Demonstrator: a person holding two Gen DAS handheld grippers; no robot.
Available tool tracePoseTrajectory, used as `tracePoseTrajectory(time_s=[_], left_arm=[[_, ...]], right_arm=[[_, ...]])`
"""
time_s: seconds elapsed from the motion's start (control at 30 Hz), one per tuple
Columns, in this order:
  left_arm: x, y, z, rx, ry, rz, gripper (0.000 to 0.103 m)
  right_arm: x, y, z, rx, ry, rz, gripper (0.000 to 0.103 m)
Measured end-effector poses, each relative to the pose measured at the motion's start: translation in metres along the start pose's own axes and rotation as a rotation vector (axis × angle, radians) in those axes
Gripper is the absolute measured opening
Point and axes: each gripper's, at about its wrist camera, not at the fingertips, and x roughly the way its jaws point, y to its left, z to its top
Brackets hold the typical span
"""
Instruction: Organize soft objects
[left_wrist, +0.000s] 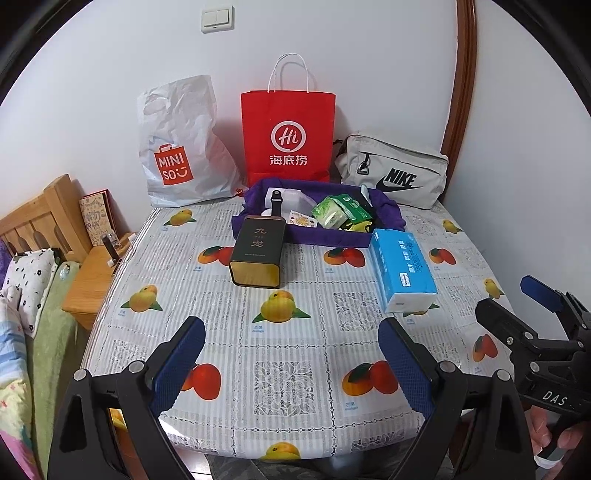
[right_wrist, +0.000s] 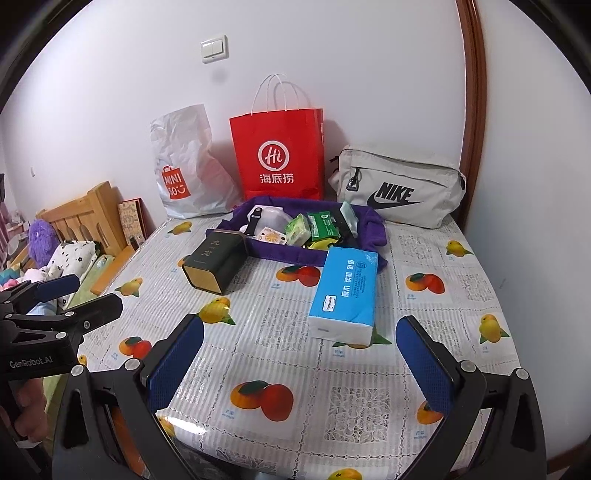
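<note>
A blue tissue pack (left_wrist: 403, 268) (right_wrist: 345, 291) lies on the fruit-print tablecloth (left_wrist: 295, 350). Behind it a purple fabric tray (left_wrist: 391, 216) (right_wrist: 373, 229) holds green tissue packets (left_wrist: 340, 210) (right_wrist: 314, 227), a watch strap and small items. A dark tea tin (left_wrist: 258, 253) (right_wrist: 214, 260) lies on its side at the tray's left. My left gripper (left_wrist: 291, 365) is open and empty over the table's near edge. My right gripper (right_wrist: 299, 365) is open and empty, in front of the tissue pack; it also shows in the left wrist view (left_wrist: 517, 306).
A white MINISO bag (left_wrist: 181, 147), a red paper bag (left_wrist: 288, 136) and a grey Nike pouch (left_wrist: 395, 170) stand along the back wall. A wooden bed and nightstand (left_wrist: 92, 280) are left of the table.
</note>
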Motion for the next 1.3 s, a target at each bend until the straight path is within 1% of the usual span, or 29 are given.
tracePoseTrajectory(time_s=[0.4,1.3], left_arm=[[0.0003,-0.0057,-0.0004,0.004,0.001,0.000,0.095],[-0.0047,-0.0029,0.0002,0.001,-0.003,-0.008,0.095]], right_arm=[[-0.0007,-0.0031,-0.0003,0.011,0.002,-0.003,0.102],[-0.0031,-0.0067,-0.0007,0.014,-0.004,-0.007,0.102]])
